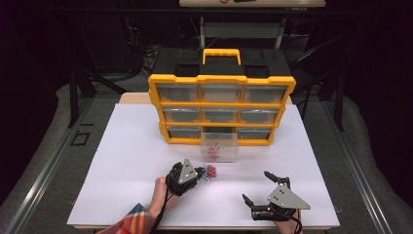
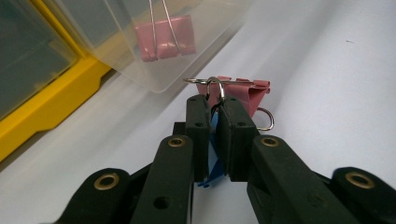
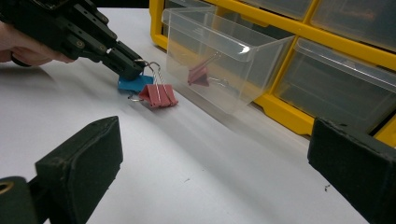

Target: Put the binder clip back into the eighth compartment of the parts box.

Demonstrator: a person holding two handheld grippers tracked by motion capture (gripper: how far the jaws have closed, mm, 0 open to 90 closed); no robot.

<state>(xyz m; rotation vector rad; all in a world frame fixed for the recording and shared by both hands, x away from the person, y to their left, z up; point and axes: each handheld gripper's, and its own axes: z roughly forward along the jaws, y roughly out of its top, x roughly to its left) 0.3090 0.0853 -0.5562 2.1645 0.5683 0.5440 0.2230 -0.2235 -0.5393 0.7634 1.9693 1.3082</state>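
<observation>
1. Right now I'm working in front of the yellow organiser [image 1: 221, 109], whose clear drawer [image 1: 219, 145] is pulled out from the bottom row onto the white table [image 1: 126, 161]; a pink clip [image 3: 198, 74] already lies inside it.
2. My right gripper [image 1: 265, 187] waits near the table's front edge, jaws spread wide and empty, well apart from the work.
3. My left gripper [image 2: 214, 109] is pinching the wire handle of a blue binder clip [image 3: 134, 83] just in front of the drawer, so I judge the step to be the pick-up for sorting clips into the drawer.
4. Touching the blue one lies a pink binder clip [image 2: 243, 93]; the next move calls for a clean lift so it doesn't drag along, then a carry over the drawer's rim.
5. The blue clip's handle points up into my jaws, its body hanging below them; I can't tell which way its long axis runs.
</observation>
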